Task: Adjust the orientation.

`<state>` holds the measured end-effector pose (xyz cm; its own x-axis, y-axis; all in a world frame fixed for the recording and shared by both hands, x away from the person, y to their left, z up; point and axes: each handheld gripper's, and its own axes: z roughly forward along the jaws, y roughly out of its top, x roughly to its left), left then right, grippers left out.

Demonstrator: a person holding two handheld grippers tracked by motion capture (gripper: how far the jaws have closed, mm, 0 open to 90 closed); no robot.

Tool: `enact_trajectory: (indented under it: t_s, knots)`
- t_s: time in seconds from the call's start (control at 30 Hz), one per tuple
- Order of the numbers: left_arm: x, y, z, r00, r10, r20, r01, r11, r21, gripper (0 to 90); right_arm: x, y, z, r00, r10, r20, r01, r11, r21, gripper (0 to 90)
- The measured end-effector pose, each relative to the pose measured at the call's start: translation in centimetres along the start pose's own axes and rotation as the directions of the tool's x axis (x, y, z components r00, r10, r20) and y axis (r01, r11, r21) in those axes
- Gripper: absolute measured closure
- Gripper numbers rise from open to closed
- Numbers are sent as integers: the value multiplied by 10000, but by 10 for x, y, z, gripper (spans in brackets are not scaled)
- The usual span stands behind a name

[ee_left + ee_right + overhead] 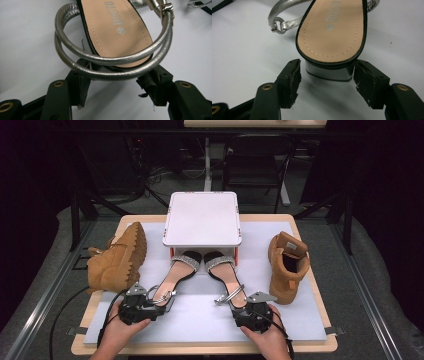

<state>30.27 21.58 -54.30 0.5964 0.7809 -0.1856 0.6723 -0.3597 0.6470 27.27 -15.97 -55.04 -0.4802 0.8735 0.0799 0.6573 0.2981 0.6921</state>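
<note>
Two heeled sandals with tan insoles and silver straps lie side by side, toes under a white box. My left gripper sits at the heel of the left sandal. In the left gripper view its jaws stand open on either side of that heel, with the silver ankle strap looped over them. My right gripper is at the heel of the right sandal. Its open jaws flank the silver heel block, with a thin gap at each pad.
A white box stands at the back centre of the white mat. One tan boot lies on its side at the left. Another tan boot stands upright at the right. The wooden table edge runs close to the hands.
</note>
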Motion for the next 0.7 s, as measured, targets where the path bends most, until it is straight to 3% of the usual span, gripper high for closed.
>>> enact_trajectory:
  t_s: [0.23,0.47,0.7]
  knots:
    - [-1,3,0,10000,24,-44,-23,9998,193,436,-1,3,2,9995,320,-3,-320,9994,109,419]
    - [-5,3,0,10000,7,6,-7,9998,178,441,7,5,2,9983,505,283,-511,9984,228,420]
    - [-8,4,0,10000,-6,41,5,9996,284,445,13,6,2,9975,679,192,-683,9974,208,425]
